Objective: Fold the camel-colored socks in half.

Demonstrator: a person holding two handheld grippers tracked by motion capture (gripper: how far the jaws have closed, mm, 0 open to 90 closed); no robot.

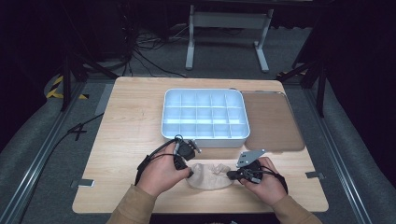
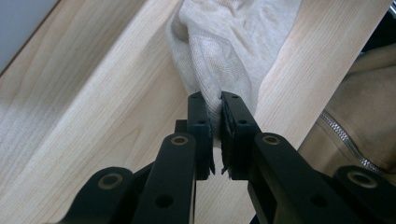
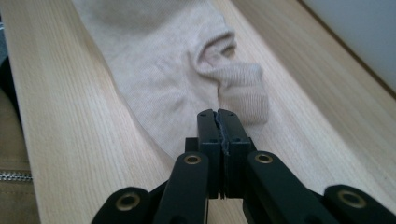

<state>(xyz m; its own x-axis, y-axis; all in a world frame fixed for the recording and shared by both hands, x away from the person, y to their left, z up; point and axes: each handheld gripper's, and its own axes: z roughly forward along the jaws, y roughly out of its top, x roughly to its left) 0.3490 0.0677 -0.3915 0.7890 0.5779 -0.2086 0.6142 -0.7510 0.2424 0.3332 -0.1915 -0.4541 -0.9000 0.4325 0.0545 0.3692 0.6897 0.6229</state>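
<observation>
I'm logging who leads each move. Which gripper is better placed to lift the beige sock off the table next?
Probably the left. The left gripper is already clamped on a fold of the sock. The right gripper is shut with nothing between its jaws, above the sock's edge, so it would have to open and regrasp.

Readable text: I find none on my feeds.
Labels, brands, numbers: I make out none on any surface.

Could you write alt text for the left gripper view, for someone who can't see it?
Two black jaws of the left gripper pinch a fold of a beige sock that lies on a light wooden table. At the right edge, part of a tan zipped sleeve shows.
</observation>
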